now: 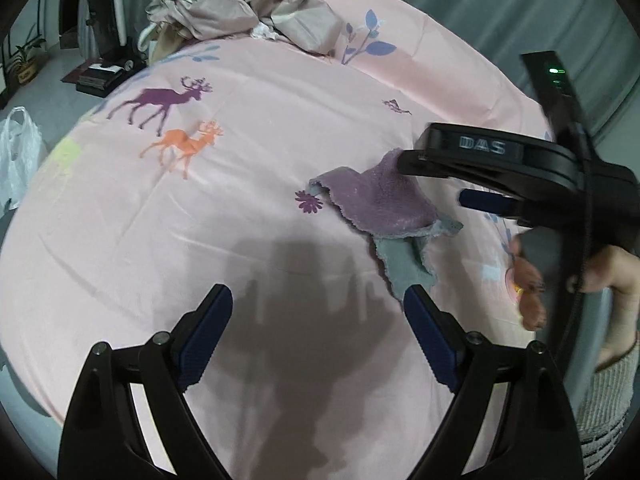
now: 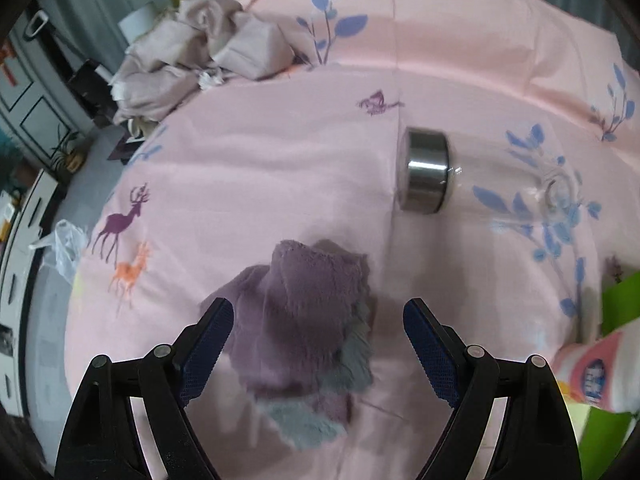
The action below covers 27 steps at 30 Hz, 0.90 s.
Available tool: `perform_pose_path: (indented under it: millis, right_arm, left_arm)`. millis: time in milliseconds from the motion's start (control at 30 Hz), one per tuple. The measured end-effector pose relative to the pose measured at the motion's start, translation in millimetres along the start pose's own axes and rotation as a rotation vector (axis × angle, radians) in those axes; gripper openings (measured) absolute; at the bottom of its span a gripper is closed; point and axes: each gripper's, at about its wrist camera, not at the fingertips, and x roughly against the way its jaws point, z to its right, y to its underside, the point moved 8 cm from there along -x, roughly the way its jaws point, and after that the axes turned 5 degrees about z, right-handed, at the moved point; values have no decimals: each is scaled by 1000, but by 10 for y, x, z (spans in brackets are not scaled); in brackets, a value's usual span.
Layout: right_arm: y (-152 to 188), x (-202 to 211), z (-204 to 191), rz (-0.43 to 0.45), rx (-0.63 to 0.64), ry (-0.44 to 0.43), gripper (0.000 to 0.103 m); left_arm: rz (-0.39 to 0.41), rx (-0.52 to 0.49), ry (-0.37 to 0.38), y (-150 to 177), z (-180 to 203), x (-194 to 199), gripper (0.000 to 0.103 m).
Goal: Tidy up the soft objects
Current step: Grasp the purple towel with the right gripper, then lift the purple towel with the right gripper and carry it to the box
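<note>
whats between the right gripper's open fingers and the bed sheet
The crumpled purple-and-grey cloth lies on the pink sheet just beyond the right gripper, seen in the right wrist view.

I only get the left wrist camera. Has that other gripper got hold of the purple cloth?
Observer: No. The right gripper is open, its jaws wide apart on either side of the cloth.
Operator: What's beyond it?
Observer: A glass jar with a metal lid, lying on its side on the bed.
Operator: Anything further right?
Observer: Something green at the edge; I can't tell what it is.
</note>
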Motion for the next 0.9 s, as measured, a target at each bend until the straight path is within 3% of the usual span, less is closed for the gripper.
perform_pose_path:
  millis: [100, 167, 267, 333, 400, 467, 567, 900]
  right_arm:
    - [-20, -114, -31, -15, -6, -32, 67]
    - [18, -218, -11, -40, -18, -46, 49]
    - [171, -345, 47, -97, -55, -75, 25]
    - [228, -303, 69, -71, -56, -95, 23]
    - [310, -252, 114, -88, -114, -137, 22]
    - [385, -224, 144, -112, -173, -188, 21]
    - [515, -148, 161, -118, -200, -223, 21]
    - [811, 152, 180, -78, -283, -297, 21]
  left_arm:
    - [-15, 1, 51, -34, 88, -125, 86]
    - [-23, -3, 71, -54, 158, -196, 85]
    - [-55, -10, 93, -51, 253, -331, 66]
    - [-80, -16, 99, -36, 292, -421, 55]
    - [-112, -29, 96, 5, 316, -529, 38]
    - [-145, -39, 104, 71, 355, -607, 30]
    - [-126, -90, 103, 108, 427, -620, 27]
    - [-151, -93, 163, 250, 472, -505, 12]
